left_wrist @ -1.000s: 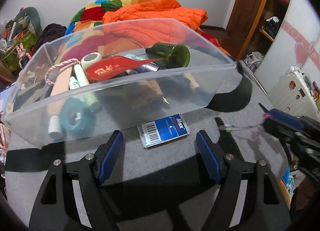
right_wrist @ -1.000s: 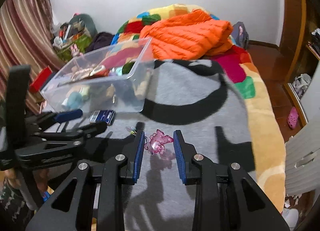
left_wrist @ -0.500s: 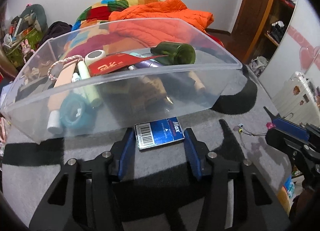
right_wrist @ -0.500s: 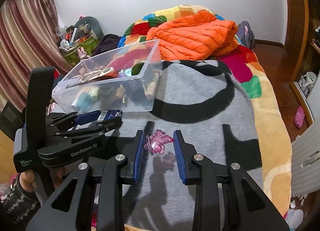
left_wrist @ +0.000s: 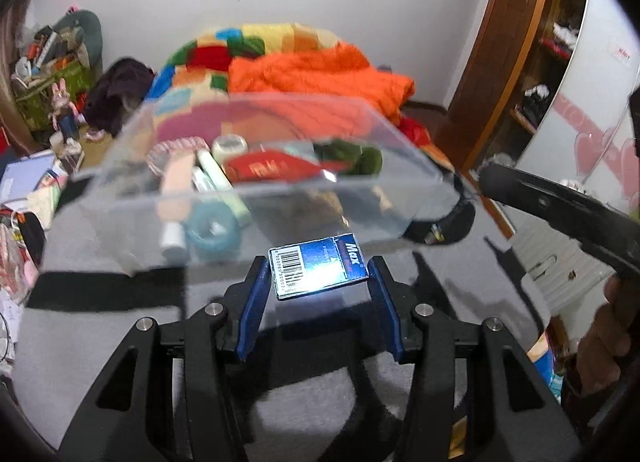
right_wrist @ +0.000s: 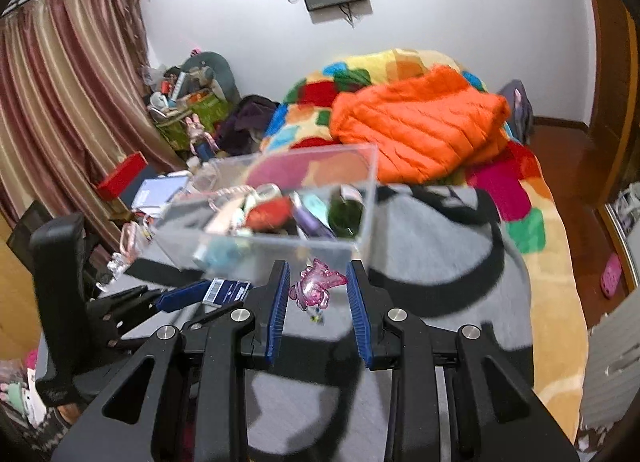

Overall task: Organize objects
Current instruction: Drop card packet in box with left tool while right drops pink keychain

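Observation:
My left gripper (left_wrist: 318, 272) is shut on a blue "Max" box (left_wrist: 318, 269) with a barcode and holds it above the grey blanket, just in front of the clear plastic bin (left_wrist: 100, 198). My right gripper (right_wrist: 318, 286) is shut on a pink translucent trinket (right_wrist: 314, 287) with a small charm dangling under it, lifted close to the bin (right_wrist: 362, 230). The bin holds a green bottle (left_wrist: 360, 158), a red packet (left_wrist: 268, 168), a teal tape roll (left_wrist: 212, 228) and tubes. The left gripper with the blue box (right_wrist: 226, 291) shows in the right wrist view.
An orange quilted jacket (right_wrist: 420, 126) and a colourful patchwork blanket (right_wrist: 524, 190) lie behind the bin. Cluttered bags and boxes (right_wrist: 180, 102) stand at the left by the curtain. The right gripper's body (left_wrist: 560, 210) crosses the right of the left wrist view.
The left gripper closed on the blue box and lifted it off the blanket. The right gripper lifted the pink trinket and moved toward the bin.

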Demonstrator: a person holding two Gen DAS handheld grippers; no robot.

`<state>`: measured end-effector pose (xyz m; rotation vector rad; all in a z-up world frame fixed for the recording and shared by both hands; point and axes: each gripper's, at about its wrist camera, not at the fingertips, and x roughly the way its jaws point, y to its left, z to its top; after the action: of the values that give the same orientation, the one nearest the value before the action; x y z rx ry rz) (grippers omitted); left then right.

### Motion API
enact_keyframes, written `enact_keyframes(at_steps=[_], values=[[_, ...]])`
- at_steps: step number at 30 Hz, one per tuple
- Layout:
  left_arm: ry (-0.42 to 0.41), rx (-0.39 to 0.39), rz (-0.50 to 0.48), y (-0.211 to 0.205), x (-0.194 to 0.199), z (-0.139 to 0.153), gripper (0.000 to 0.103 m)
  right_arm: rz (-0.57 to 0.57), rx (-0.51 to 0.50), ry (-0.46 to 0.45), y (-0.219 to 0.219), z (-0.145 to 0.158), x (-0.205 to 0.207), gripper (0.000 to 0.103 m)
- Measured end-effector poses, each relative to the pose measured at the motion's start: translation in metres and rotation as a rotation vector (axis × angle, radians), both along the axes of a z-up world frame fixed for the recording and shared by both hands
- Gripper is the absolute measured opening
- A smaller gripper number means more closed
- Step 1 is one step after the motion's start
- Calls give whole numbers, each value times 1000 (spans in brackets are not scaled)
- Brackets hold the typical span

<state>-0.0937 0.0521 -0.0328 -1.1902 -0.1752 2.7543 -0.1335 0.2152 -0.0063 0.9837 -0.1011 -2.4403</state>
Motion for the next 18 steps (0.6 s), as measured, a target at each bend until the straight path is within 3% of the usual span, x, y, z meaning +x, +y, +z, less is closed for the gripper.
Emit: enact_keyframes(at_steps=[6, 11, 15, 18], values=[[95, 3, 31, -26, 3, 36, 50, -7, -37, 69, -11, 31, -13, 27], [113, 4, 62, -47, -11, 47, 50, -14, -49, 105, -21, 45, -28, 27], [83, 11, 78, -61, -31, 40, 50, -16, -26, 76, -33, 36, -44, 27], [45, 15, 84, -69, -45, 28, 50, -12, 23, 16, -45, 12, -58, 27]])
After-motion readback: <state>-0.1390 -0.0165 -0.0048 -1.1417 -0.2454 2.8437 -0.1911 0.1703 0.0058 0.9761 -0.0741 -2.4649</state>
